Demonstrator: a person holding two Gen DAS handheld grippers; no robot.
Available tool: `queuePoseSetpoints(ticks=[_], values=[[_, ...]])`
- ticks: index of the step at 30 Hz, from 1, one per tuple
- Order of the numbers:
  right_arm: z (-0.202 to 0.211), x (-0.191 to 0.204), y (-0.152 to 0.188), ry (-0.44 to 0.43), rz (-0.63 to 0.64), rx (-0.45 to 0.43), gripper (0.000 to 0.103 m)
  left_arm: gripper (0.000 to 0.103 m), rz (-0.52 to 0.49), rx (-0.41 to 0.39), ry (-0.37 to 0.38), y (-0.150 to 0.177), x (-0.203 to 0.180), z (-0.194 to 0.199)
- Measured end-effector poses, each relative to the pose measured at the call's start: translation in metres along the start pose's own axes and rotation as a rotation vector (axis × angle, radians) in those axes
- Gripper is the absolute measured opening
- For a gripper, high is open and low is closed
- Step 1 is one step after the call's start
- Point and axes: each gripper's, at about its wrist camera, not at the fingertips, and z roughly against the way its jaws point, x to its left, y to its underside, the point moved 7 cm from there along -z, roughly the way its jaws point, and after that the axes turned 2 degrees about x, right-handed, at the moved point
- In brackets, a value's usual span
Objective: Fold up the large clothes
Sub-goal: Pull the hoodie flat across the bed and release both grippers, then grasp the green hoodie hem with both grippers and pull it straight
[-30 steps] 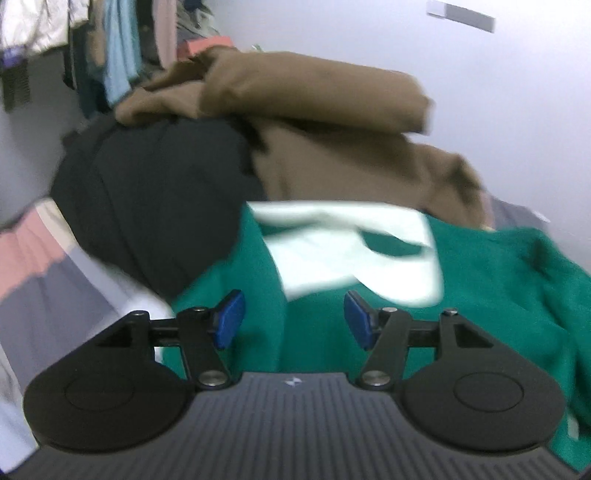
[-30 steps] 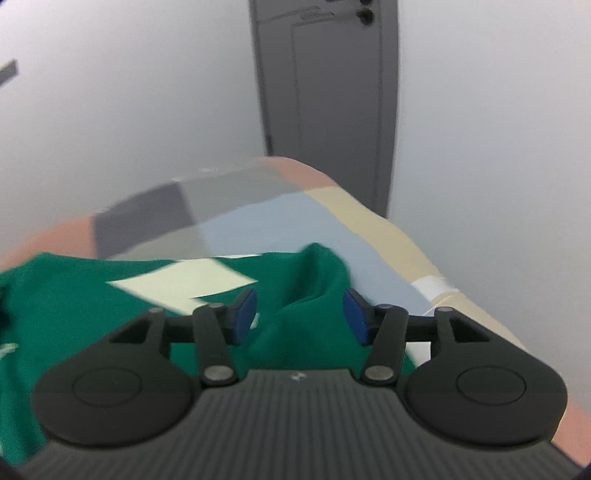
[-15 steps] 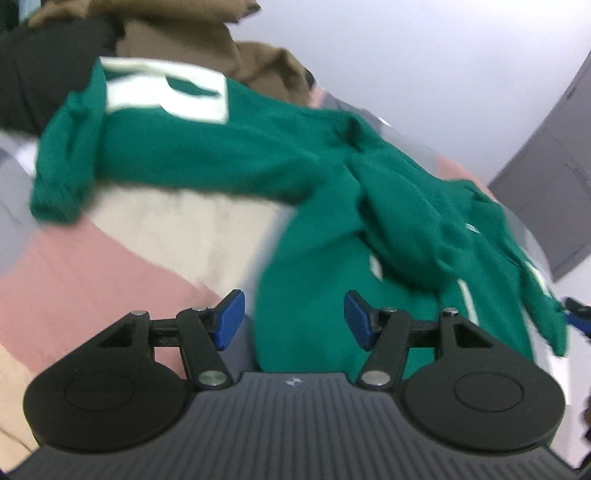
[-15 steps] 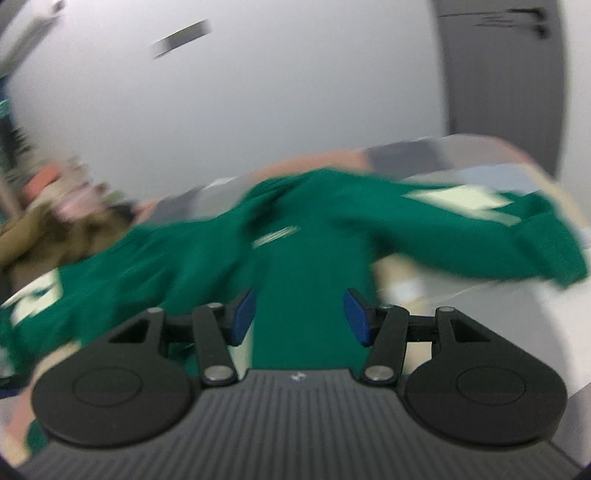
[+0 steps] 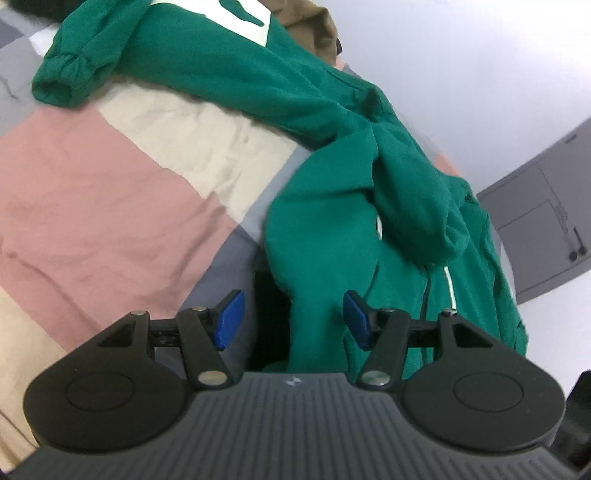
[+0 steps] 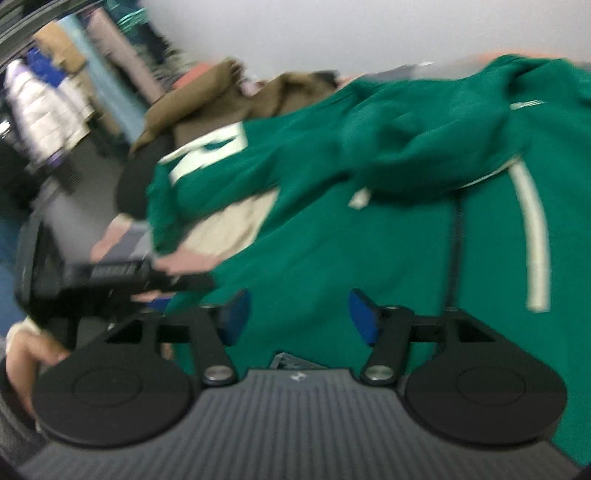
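Nearest the left hand-held gripper (image 5: 291, 319), the lower edge of the green jacket (image 5: 332, 240) lies under and between its blue pads, which stand apart with no cloth pinched, so it holds nothing. The right hand-held gripper (image 6: 297, 317) hovers over the jacket's (image 6: 332, 258) broad front panel; its jaws are opening, cloth lies beneath them, and the pads press on nothing. Both seem poised there to take hold of the hem and front for a first fold, which I judge has not begun.

The jacket is spread loosely on the bed (image 5: 92, 177), over its pink, beige and grey patchwork cover, likely laid out flat so it can be folded. Its long axis runs from the hem near the grippers away toward the far end. One sleeve (image 5: 166, 55) stretches across the bed, its cuff (image 5: 55, 79) pointing to the left of the left wrist view. Beyond it sits a brown garment (image 5: 314, 26)
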Motion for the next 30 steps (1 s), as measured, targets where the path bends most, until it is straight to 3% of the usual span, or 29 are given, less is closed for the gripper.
queuePoseSetpoints(ticks=[9,14,16,18,21,24,30], values=[[-0.028,0.044,0.03,-0.149,0.193,0.054,0.077,0.064,-0.014,-0.062,0.013,-0.019,-0.001,-0.007],[-0.04,0.047,0.043,-0.132,0.291,0.083,0.077,0.064,-0.014,-0.06,0.015,-0.02,0.001,-0.012],[-0.042,0.049,0.05,-0.109,0.344,0.091,0.068,0.064,-0.017,-0.062,0.014,-0.02,0.001,-0.013],[-0.044,0.05,0.054,-0.088,0.385,0.105,0.049,0.064,-0.023,-0.063,0.02,-0.02,0.0,-0.012],[-0.041,0.051,0.053,-0.069,0.408,0.102,0.033,0.064,-0.03,-0.062,0.031,-0.018,-0.001,-0.011],[-0.033,0.042,0.042,-0.086,0.336,0.089,0.024,0.065,-0.039,-0.054,0.071,-0.015,-0.004,-0.008],[-0.023,-0.007,0.021,-0.109,0.046,0.064,0.02,0.065,-0.014,0.003,0.185,-0.007,-0.012,-0.015]])
